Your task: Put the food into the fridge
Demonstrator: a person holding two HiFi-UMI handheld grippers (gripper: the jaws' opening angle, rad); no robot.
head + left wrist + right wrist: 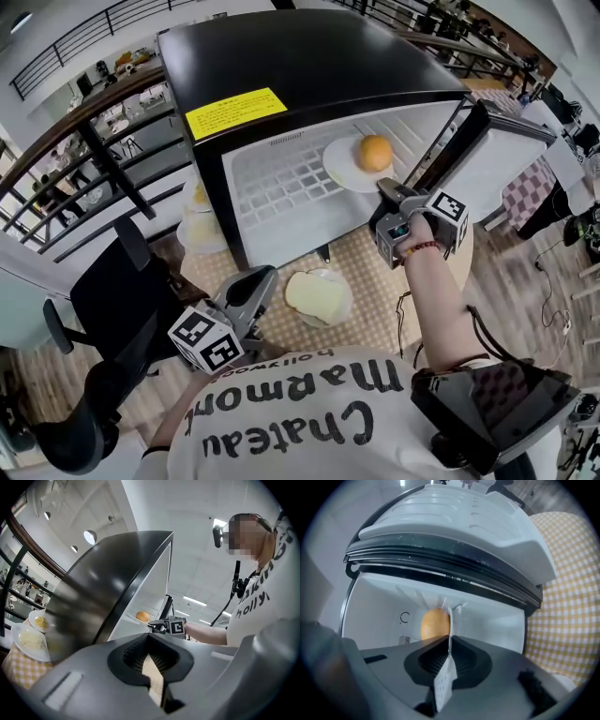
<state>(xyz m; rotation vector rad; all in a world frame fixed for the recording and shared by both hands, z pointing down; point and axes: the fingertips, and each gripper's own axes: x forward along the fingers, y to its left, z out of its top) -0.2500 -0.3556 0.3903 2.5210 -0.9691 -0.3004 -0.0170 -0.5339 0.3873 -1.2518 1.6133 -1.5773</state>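
Food (pixel 375 153), round and orange, sits on a plate (pixel 337 169) inside the open fridge (pixel 272 183). The right tongs (pixel 386 191) are clamped on the plate's near rim. The left tongs (pixel 265 278) hang low, jaws together and empty, beside a second plate (pixel 319 298) of pale food on the table (pixel 375 295).

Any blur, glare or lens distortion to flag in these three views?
Head view: fisheye bows the railings and fridge; the orange and plate are sharp. Left gripper view: the fridge side is smeared with sheen, and a mosaic patch covers a face. Right gripper view: dark corners, the door is bowed, the orange is sharp.
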